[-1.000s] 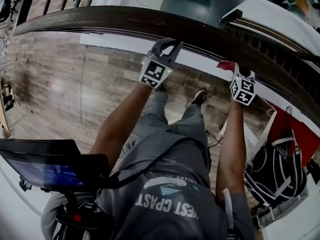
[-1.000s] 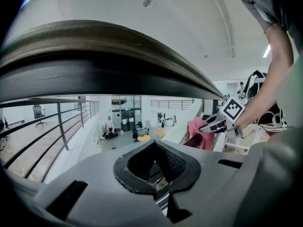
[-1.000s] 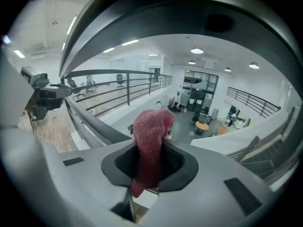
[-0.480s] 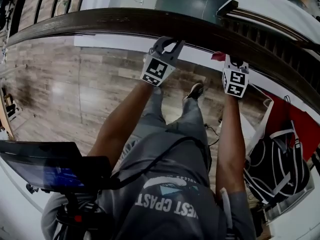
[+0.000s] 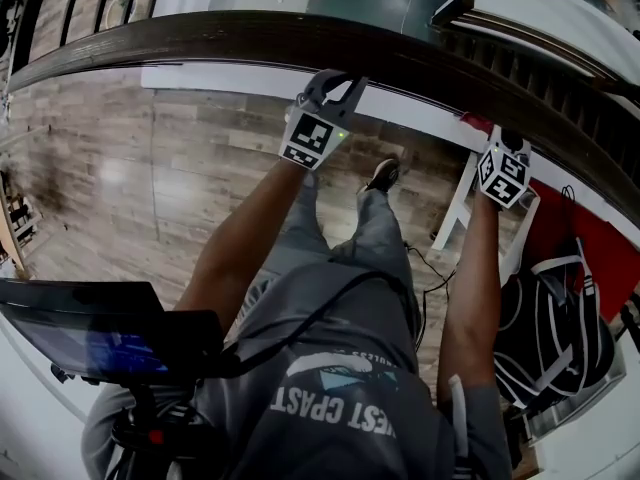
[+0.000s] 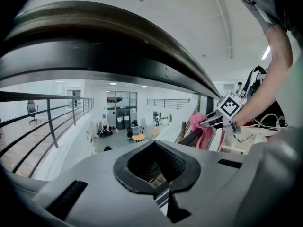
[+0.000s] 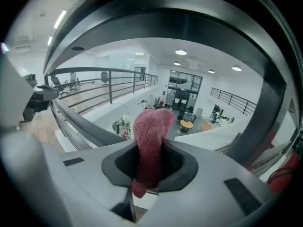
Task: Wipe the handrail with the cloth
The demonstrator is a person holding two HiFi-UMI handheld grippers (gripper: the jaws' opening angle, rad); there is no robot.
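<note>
Pinching a nubbly pink cloth [image 7: 150, 126] in right claw [image 7: 147, 174], beside curved dark handrail [image 5: 300, 43], left claw [image 6: 161, 181] closed, empty

Wood-plank floor [image 5: 120, 168] underfoot; beyond, a bright white atrium with round tables [image 6: 138, 137] below.

The handrail [image 5: 250, 36] is dark brown wood with grooves along its edge. It sweeps in one long curve across the head view, from far left to far right. The cloth [image 7: 150, 136] is a pink-red terry rag, bunched into a narrow fold. The right tool [image 7: 147, 176] pinches it upright, with its free top end at the rail's near edge.
</note>
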